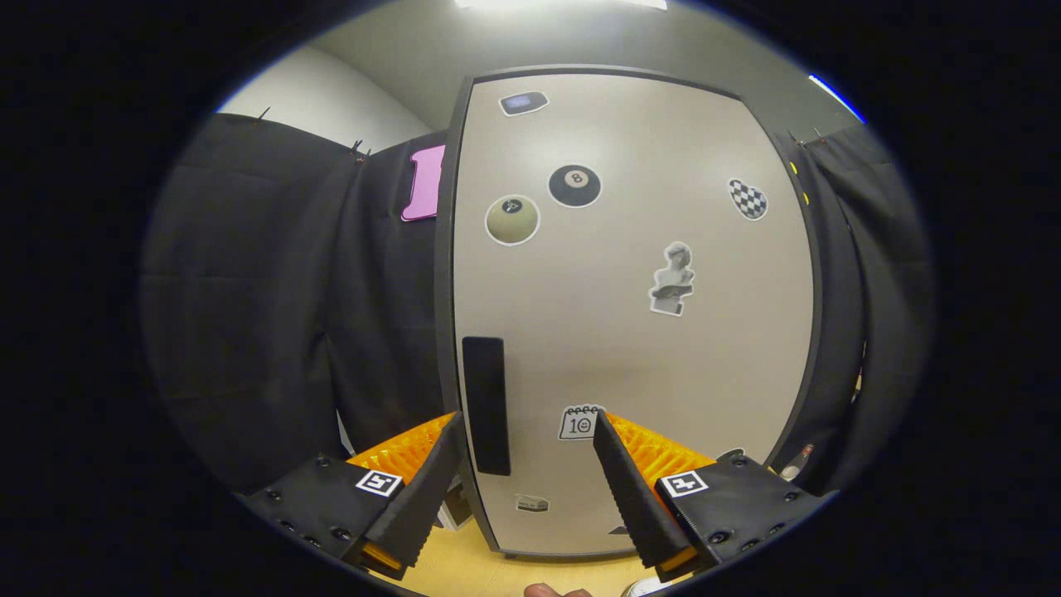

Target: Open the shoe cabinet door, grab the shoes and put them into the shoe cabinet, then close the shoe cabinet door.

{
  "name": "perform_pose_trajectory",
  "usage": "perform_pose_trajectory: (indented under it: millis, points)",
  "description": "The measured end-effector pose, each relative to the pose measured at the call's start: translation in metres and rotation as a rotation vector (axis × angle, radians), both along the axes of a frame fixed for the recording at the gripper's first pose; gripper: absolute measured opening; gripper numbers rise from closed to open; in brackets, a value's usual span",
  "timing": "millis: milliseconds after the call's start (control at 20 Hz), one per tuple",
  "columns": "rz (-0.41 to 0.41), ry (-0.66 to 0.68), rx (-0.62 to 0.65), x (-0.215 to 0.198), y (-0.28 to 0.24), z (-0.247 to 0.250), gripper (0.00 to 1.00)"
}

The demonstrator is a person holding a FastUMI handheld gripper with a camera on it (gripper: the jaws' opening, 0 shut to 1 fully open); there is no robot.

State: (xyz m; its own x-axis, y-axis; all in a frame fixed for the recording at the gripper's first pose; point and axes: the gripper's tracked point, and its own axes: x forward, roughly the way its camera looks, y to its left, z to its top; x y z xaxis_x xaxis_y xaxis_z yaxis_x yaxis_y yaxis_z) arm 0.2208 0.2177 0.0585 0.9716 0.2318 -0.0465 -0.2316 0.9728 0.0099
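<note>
Cabinet door [638, 315] shut, filling frame centre. Handle [486, 405] lower left of door, between fingers. Gripper [527, 431] wide open, empty, seemingly lined up to take handle. Shoes not identifiable.

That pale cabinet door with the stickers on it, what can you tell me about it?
The pale beige shoe cabinet door is shut, smooth and matte, framed by a dark edge. A long black vertical handle sits near its left edge. Stickers dot it: a black eight ball, a cream ball, a checkered heart, a statue bust, a calendar page. It stands upright on a light wooden floor, black cloth on both sides. The open gripper hovers before it, fingers either side of the handle, not touching.
</note>
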Motion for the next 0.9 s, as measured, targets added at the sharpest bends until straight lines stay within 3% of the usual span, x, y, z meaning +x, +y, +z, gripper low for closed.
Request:
perform_pose_trajectory:
  millis: [550,800,900]
  points:
    - [-0.045,0.080,0.030,0.051,0.028,-0.024,0.95]
    - [-0.024,0.080,0.014,0.051,0.038,-0.022,0.48]
    - [-0.021,0.090,0.012,0.050,0.037,-0.021,0.37]
